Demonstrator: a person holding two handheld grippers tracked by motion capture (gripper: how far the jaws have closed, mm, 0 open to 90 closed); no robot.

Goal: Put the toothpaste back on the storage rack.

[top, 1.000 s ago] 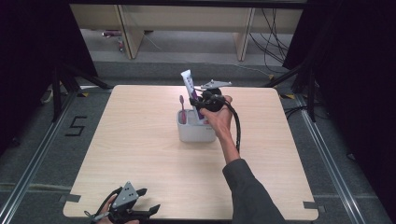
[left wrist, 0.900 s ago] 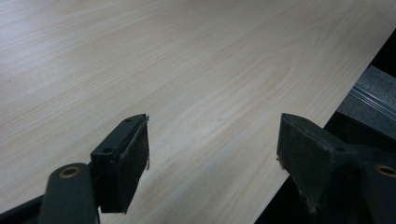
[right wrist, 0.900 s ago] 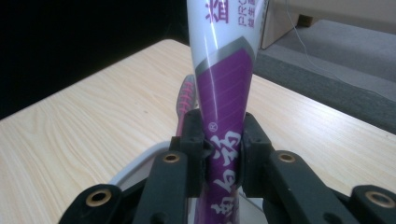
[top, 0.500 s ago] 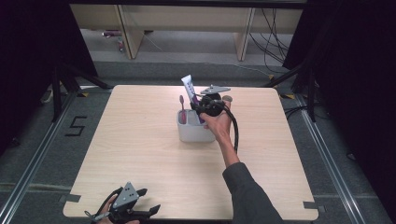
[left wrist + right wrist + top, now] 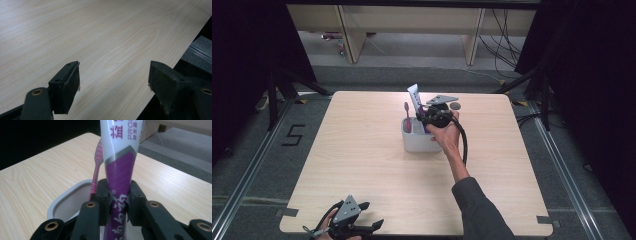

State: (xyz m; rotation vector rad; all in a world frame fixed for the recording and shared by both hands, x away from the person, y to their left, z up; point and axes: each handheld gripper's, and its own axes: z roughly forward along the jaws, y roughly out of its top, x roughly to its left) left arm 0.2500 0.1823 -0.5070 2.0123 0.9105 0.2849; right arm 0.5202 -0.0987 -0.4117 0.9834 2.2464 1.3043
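Note:
A white and purple toothpaste tube (image 5: pixel 120 157) stands upright with my right gripper (image 5: pixel 119 192) shut on its lower part, both pads pressing its sides. In the high view the right gripper (image 5: pixel 426 119) holds the tube (image 5: pixel 414 95) over the right side of a grey cup (image 5: pixel 417 142) at the table's middle back. A pink toothbrush (image 5: pixel 407 115) stands in the cup's left side, and its head (image 5: pixel 98 162) is just left of the tube. My left gripper (image 5: pixel 372 214) rests at the table's near left edge, its jaws (image 5: pixel 113 75) open over bare wood.
The light wooden table (image 5: pixel 362 150) has free room all around the cup. A small dark round object (image 5: pixel 455 106) lies behind my right hand. The right gripper's cable (image 5: pixel 464 145) loops along the forearm. Wooden shelving (image 5: pixel 412 30) stands beyond the far edge.
My right gripper has sunk a little toward the cup with the toothpaste tube in it. The left gripper has stayed where it was.

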